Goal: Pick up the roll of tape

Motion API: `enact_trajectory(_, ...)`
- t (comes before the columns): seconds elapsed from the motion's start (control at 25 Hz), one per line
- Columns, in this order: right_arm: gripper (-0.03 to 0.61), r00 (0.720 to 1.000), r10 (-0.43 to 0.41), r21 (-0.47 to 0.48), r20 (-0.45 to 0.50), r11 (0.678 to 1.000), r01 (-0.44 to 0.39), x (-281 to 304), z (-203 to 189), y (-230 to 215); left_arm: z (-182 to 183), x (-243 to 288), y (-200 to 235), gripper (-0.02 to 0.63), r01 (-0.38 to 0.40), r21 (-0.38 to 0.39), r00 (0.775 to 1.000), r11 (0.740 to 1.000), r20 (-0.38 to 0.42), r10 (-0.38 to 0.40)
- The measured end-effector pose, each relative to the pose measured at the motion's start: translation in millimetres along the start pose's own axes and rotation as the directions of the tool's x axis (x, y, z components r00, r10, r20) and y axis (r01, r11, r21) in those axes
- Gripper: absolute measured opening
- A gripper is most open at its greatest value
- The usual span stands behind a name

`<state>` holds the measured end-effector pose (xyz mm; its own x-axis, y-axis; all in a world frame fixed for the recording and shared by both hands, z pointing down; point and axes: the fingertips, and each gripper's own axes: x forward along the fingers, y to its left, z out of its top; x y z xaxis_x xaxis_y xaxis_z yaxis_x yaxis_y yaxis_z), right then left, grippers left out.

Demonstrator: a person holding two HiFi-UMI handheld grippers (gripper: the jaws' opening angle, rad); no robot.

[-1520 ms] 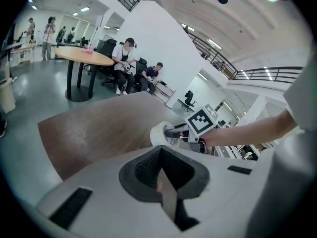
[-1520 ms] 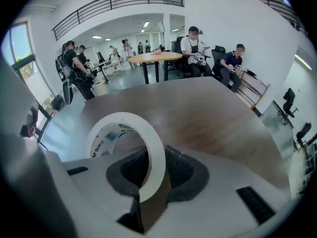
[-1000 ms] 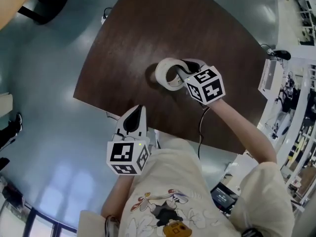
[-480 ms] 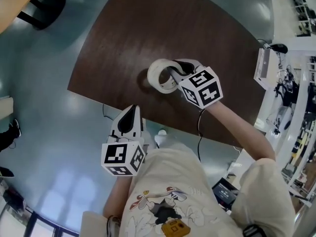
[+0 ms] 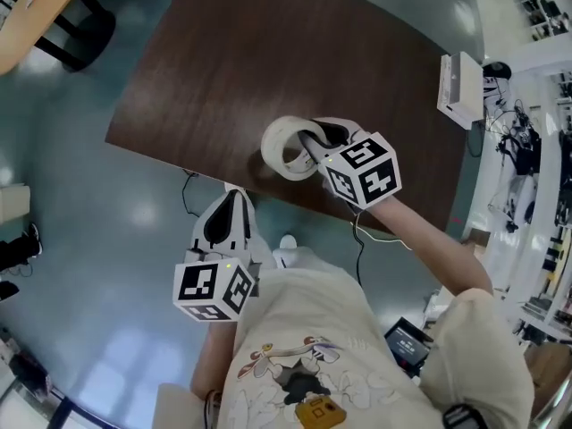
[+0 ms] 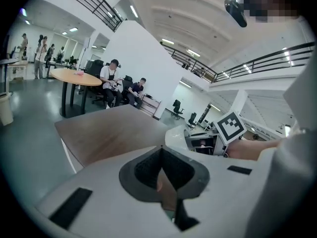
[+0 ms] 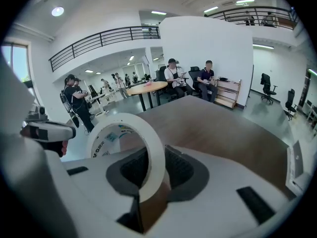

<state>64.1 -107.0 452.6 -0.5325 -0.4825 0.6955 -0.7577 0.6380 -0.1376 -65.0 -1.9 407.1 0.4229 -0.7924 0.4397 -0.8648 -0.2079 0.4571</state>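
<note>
The roll of tape (image 5: 288, 146) is a wide white ring, lifted off the dark wooden table (image 5: 268, 52). My right gripper (image 5: 313, 141) is shut on its rim, one jaw inside the ring and one outside. In the right gripper view the roll of tape (image 7: 130, 148) stands on edge between the jaws, printed core facing left. My left gripper (image 5: 230, 211) hangs over the floor just off the table's near edge; its jaws meet with nothing between them. In the left gripper view the left gripper (image 6: 161, 165) points toward the table (image 6: 109, 133).
A white box (image 5: 460, 88) sits near the table's right edge. A round light-wood table (image 5: 36, 16) stands at upper left over the grey floor. Desks and cluttered shelving (image 5: 536, 195) line the right side. People sit at a round table (image 7: 148, 88) far off.
Both grippers have drawn back toward the table's near edge and risen, the right one carrying the tape roll. The table has slid up and right in the head view.
</note>
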Motion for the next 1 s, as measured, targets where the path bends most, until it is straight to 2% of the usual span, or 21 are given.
enact_trajectory(0.12, 0.087, 0.999, -0.009, 0.057, 0.04, 0.998, 0.007, -50.4, -30.7, 10.9, -21.4, -28.7, -37.6, 0.006, 0.034, 0.01, 0.999, 0.999, 0.024, -0.034)
enact_trajectory(0.32, 0.088, 0.997, -0.009, 0.118, 0.077, 0.993, 0.0, -129.6, -83.6, 34.3, -60.2, -78.3, -99.5, 0.006, 0.031, 0.1, 0.999, 0.994, 0.01, -0.033)
enact_trajectory(0.44, 0.089, 0.994, -0.01, 0.138, 0.107, 0.99, -0.005, -162.7, -102.2, 46.6, -76.6, -99.7, -124.4, 0.006, 0.043, 0.107, 0.999, 0.993, 0.008, -0.044)
enact_trajectory(0.68, 0.089, 0.985, -0.043, 0.187, 0.168, 0.982, 0.01, -211.3, -116.4, 60.9, -89.8, -128.1, -159.6, 0.006, 0.086, 0.125, 0.996, 0.988, -0.01, -0.085)
enact_trajectory(1.0, 0.089, 0.954, -0.139, 0.278, 0.266, 0.958, 0.063, -245.7, -101.3, 82.3, -77.6, -149.0, -165.4, 0.006, 0.165, 0.194, 0.986, 0.967, -0.066, -0.155)
